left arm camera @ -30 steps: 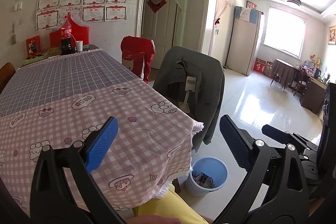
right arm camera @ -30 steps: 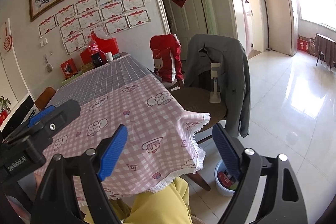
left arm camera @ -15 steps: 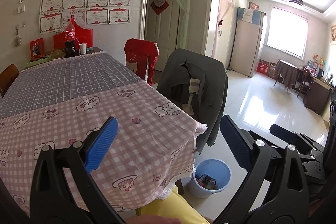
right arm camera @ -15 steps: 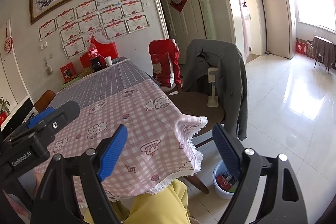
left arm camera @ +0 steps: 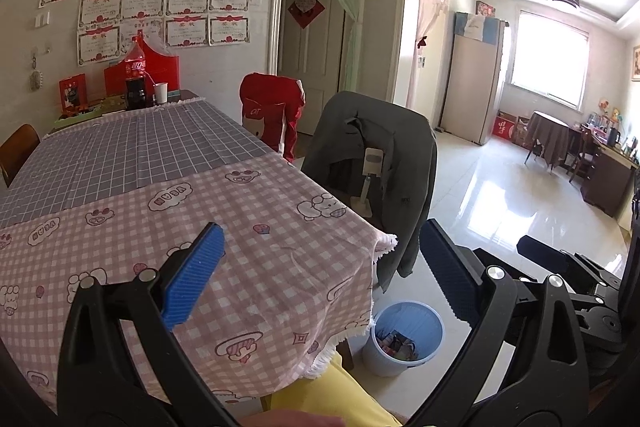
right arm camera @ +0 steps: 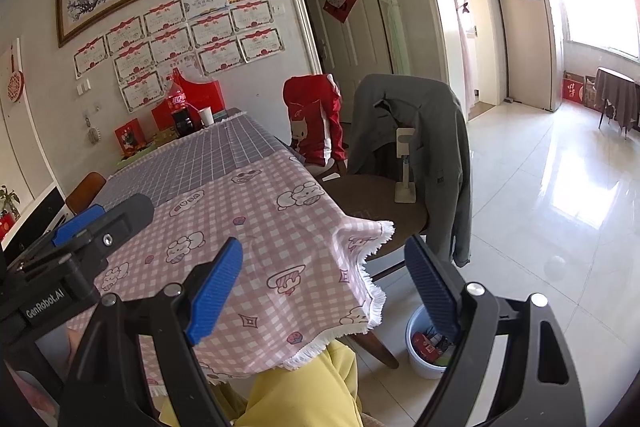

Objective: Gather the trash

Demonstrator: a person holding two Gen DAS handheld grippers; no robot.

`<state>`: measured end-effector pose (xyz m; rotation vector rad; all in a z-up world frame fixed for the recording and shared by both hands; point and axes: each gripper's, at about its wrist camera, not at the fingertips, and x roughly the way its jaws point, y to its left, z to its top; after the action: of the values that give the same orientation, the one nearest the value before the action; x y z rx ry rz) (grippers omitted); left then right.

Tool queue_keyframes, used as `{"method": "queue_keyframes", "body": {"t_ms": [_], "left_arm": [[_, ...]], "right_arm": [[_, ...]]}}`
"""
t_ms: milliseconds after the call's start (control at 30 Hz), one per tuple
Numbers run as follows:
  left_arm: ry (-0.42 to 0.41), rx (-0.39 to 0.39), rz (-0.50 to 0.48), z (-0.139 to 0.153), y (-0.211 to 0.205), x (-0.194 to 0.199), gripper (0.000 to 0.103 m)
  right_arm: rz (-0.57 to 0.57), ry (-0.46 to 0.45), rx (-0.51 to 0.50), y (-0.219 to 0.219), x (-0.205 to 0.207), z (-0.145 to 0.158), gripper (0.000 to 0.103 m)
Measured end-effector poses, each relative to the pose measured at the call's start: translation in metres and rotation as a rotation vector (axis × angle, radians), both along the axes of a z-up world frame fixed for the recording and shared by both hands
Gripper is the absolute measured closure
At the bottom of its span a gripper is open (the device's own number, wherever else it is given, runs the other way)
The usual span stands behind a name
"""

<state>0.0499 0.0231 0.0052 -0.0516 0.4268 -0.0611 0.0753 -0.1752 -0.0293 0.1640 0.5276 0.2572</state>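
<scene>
A light blue trash bin (left arm camera: 404, 337) stands on the floor by the table's near corner, with colourful wrappers inside; it also shows in the right wrist view (right arm camera: 428, 343), partly behind a finger. My left gripper (left arm camera: 320, 267) is open and empty, held above the pink checked tablecloth (left arm camera: 200, 223). My right gripper (right arm camera: 324, 287) is open and empty, above the table corner. The left gripper's body (right arm camera: 80, 239) shows at the left of the right wrist view. No loose trash shows on the cloth near me.
A chair with a grey jacket (left arm camera: 376, 163) and a white stand on its seat stands beside the table; a red-covered chair (left arm camera: 272, 115) is behind it. A cola bottle (left arm camera: 136, 75) and a cup (left arm camera: 160, 93) stand at the table's far end. Tiled floor (left arm camera: 520, 211) lies to the right.
Both views have tilted slightly upward and shifted; the table and bin sit a little lower in frame. Both grippers stay open and empty.
</scene>
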Motion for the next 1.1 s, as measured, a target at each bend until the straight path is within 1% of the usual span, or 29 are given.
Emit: {"method": "queue_keyframes", "body": {"t_ms": [167, 267, 367, 567, 767, 1100], "left_arm": [[-0.001, 0.011, 0.001, 0.0005, -0.0007, 0.0002, 0.007], [0.004, 0.019, 0.005, -0.0006, -0.0019, 0.0017, 0.007], [0.011, 0.03, 0.015, -0.002, -0.0038, 0.003, 0.007], [0.015, 0.031, 0.009, -0.0024, -0.0063, 0.0022, 0.007], [0.019, 0.033, 0.006, -0.0028, -0.0069, 0.004, 0.007], [0.022, 0.032, 0.007, -0.003, -0.0039, 0.0035, 0.007]], "right_arm": [[0.006, -0.005, 0.001, -0.0003, 0.0011, -0.0003, 0.021], [-0.009, -0.004, -0.026, -0.0002, 0.0053, -0.0036, 0.02], [0.001, 0.004, -0.015, -0.0029, 0.0079, -0.0056, 0.02], [-0.005, -0.007, -0.021, -0.0066, 0.0063, -0.0049, 0.02], [-0.002, 0.006, -0.008, -0.0087, 0.0087, -0.0063, 0.02], [-0.015, 0.001, -0.027, -0.007, 0.0069, -0.0068, 0.02]]}}
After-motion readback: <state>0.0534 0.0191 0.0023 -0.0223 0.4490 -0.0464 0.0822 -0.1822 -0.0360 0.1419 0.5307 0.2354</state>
